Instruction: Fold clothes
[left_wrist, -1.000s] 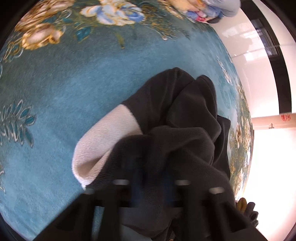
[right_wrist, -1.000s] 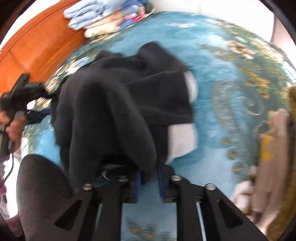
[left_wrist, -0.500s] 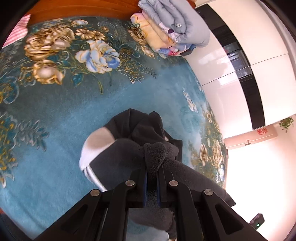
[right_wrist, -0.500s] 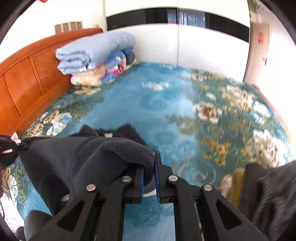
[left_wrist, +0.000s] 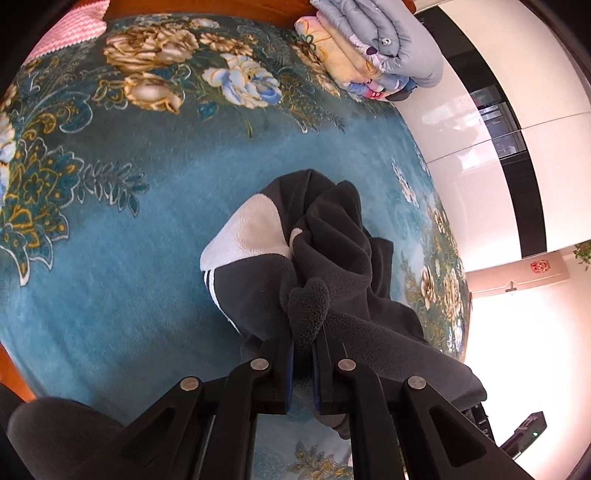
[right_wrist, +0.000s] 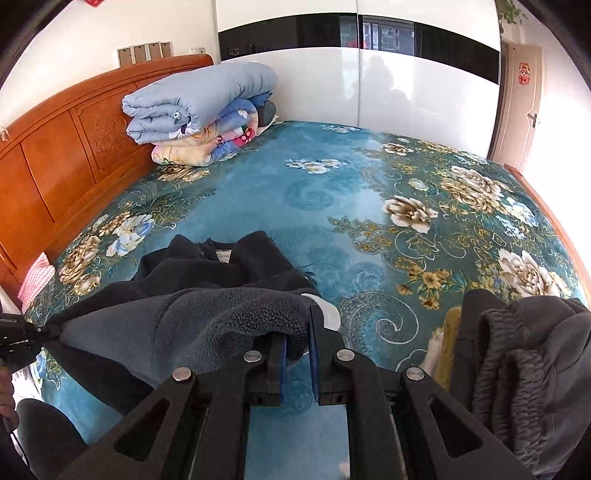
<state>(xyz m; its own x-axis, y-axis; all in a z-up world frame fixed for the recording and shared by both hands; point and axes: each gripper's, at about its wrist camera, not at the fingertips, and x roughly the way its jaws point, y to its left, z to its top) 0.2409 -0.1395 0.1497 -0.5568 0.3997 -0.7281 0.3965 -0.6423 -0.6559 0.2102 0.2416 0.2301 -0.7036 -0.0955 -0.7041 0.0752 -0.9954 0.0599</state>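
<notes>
Right wrist, no legible writing, both grippers (right_wrist: 297, 345) (left_wrist: 303, 349) pinching dark fleece (right_wrist: 221, 317)

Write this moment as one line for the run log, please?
step: fold clothes | left gripper: shut on dark fleece garment | right gripper: shut on same garment | garment: bunched, stretched between both over blue floral bedspread

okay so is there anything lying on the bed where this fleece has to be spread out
Nothing visible. Both grippers pinch the fleece over bare blanket. The quilts sit back by the headboard, and the grey clothes lie off to the right.
</notes>
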